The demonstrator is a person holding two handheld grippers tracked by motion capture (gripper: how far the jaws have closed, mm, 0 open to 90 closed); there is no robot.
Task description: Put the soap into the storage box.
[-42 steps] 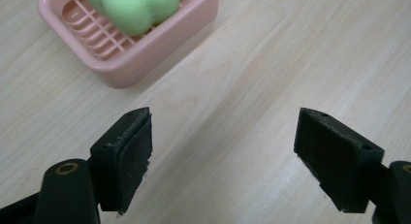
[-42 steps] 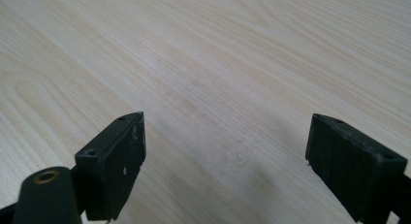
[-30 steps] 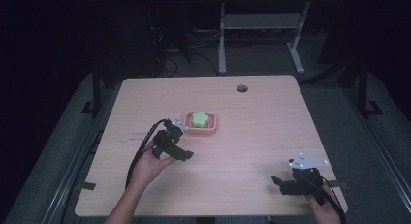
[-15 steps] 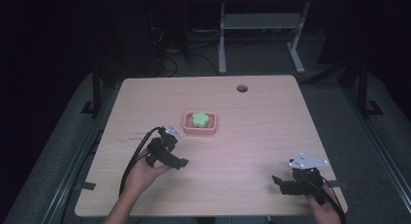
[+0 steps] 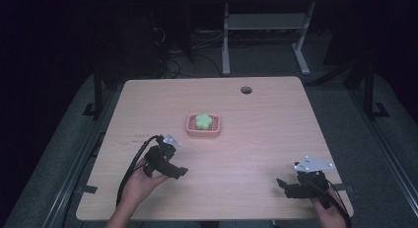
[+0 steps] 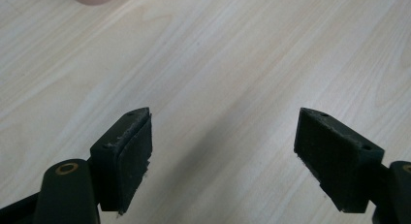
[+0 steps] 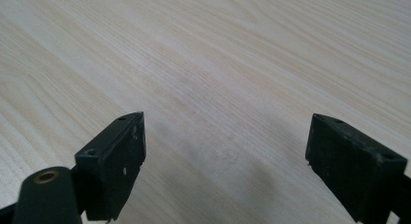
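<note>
Tongs apart over a pale wooden counter [image 5: 256, 139], both empty.

The left tongs [image 5: 180, 171] sit lower left of centre in the high view, jaws spread wide with bare wood between them, as the left gripper view shows. The right tongs [image 5: 282, 184] rest at lower right, equally spread. The green flower-shaped block [image 5: 202, 121] lies in a small pink square tray [image 5: 215, 132] at mid-frame, near the left tongs, apart from them.

Open table [image 5: 266, 134] all around — sole obstacle the pink tray [image 5: 215, 131], mid-table.
</note>
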